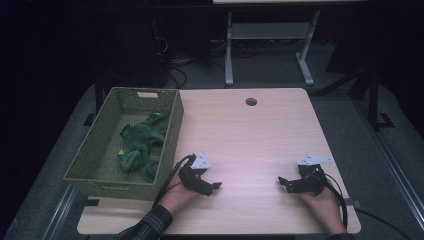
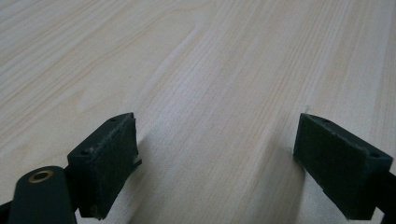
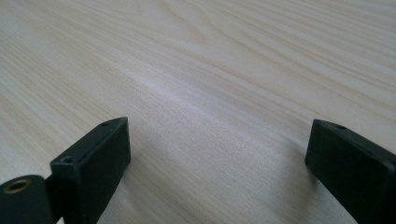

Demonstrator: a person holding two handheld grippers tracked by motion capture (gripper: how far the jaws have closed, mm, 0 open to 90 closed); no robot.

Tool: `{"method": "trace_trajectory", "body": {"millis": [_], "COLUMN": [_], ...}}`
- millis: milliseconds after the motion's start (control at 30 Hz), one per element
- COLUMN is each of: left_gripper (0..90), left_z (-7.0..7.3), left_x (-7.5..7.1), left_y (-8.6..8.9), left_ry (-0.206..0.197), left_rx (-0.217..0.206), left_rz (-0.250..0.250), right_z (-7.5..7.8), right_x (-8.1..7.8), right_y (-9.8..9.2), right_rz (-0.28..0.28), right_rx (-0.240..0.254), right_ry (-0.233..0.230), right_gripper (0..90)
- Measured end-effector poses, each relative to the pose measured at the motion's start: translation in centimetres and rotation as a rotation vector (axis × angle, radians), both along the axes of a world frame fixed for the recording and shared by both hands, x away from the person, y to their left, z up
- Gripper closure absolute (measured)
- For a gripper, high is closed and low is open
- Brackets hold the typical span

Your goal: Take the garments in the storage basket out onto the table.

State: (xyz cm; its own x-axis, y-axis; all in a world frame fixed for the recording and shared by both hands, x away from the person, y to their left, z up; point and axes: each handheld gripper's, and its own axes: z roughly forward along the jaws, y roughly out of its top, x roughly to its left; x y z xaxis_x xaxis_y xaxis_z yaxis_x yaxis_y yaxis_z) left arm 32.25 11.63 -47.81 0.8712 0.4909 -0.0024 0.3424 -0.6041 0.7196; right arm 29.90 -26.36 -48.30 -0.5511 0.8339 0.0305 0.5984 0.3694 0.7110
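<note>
Right now both tools rest low on the bare wooden bench [image 1: 250, 130], each gripper spread wide with nothing between its jaws: the left gripper [image 1: 216, 186] sits just beside the woven basket [image 1: 107, 177], the right gripper [image 1: 281, 181] well apart near the bench's right edge. The green cloths [image 1: 140, 147] lie heaped inside the basket, toward its near right side. Reaching in, a jaw could catch the basket's tall wall and drag or tip it, since the basket overhangs the bench's left edge; tangled cloths might also lift out together.
</note>
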Motion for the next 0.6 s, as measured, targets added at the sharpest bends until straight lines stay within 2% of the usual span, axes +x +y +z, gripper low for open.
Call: {"method": "trace_trajectory", "body": {"millis": [167,300,367,433,600], "left_gripper": [13.0,13.0,13.0,13.1,13.1], "left_z": [0.0,0.4,0.6,0.8,1.4], "left_x": [0.1,0.2,0.2,0.2,0.4], "left_y": [0.0,-0.1,0.0,0.0,0.0], "left_ry": [0.000,0.015,0.010,0.008,0.017], "left_rx": [-0.001,0.019,0.006,0.017,0.008], "left_rz": [0.004,0.006,0.010,0.011,0.027], "right_z": [0.0,0.0,0.0,0.0,0.0], "right_x": [0.0,0.0,0.0,-0.1,-0.1], "right_y": [0.0,0.0,0.0,0.0,0.0], "right_rz": [0.000,-0.001,-0.002,-0.004,-0.003], "right_rx": [-0.001,-0.001,-0.001,-0.001,-0.001], "right_ry": [-0.001,0.000,-0.001,-0.003,-0.003], "right_gripper": [6.4,6.4,6.4,6.4,6.4]}}
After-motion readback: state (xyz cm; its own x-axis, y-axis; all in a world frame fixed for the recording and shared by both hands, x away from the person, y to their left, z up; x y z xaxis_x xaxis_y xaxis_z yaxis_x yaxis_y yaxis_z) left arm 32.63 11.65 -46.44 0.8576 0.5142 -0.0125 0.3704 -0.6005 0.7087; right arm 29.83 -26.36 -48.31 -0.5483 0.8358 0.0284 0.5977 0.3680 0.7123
